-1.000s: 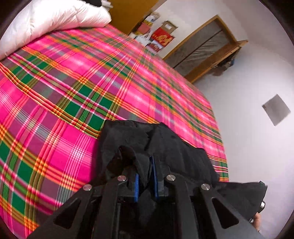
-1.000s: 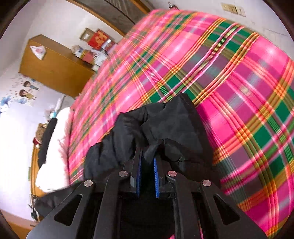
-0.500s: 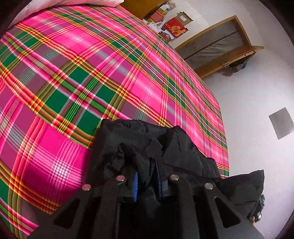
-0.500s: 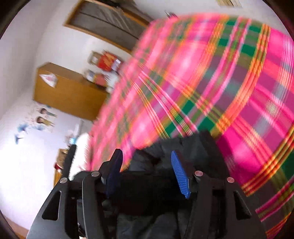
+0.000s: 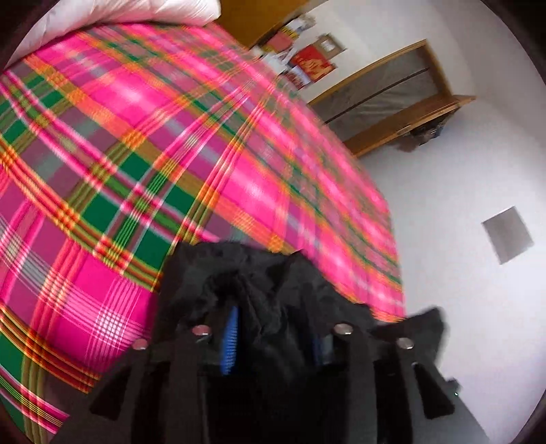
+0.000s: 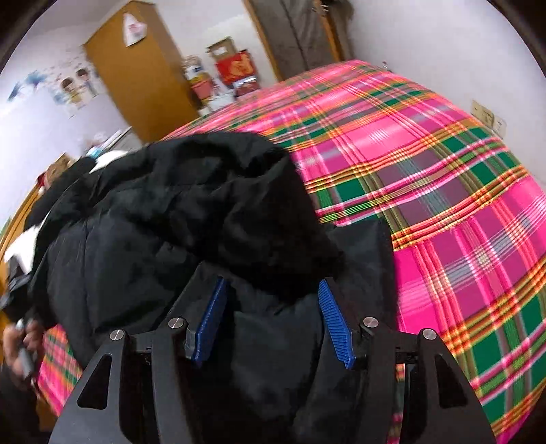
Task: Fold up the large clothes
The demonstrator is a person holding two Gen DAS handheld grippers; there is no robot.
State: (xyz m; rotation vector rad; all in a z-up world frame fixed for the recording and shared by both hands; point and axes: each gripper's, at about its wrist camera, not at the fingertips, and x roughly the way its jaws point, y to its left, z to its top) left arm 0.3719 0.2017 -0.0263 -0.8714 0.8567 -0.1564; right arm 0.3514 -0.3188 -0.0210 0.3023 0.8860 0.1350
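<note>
Now both claws have let go of the black coat (image 6: 191, 218), which lies bunched on the near part of the bed (image 6: 443, 170) with its plaid cover. The right gripper (image 6: 273, 321) stands with its jaws wide apart; its jaws have just been opening, and coat cloth lies between the blue pads (image 6: 336, 324) without being pinched. The left gripper (image 5: 273, 336) has likewise just been opening its jaws; black cloth sits between them, and one blue pad shows clear of it, so it looks released too, though the view is blurred. The step in hand seems to be setting the coat down to start a fold, and it is far from flat: the fleecy collar or hood is heaped on top of the padded body. To do this well, I would draw each claw straight back so no fold snags on a pad, then take hold again at two clear edges, such as shoulder or hem, and pull the coat flat before folding. The bulk will spring back, so press each fold down. A white pillow (image 5: 129, 13) lies at the far end, well apart; a wooden wardrobe (image 6: 136, 71) and boxes stand beyond the bed. A hand (image 6: 20, 345) shows at the left edge of the right view.
</note>
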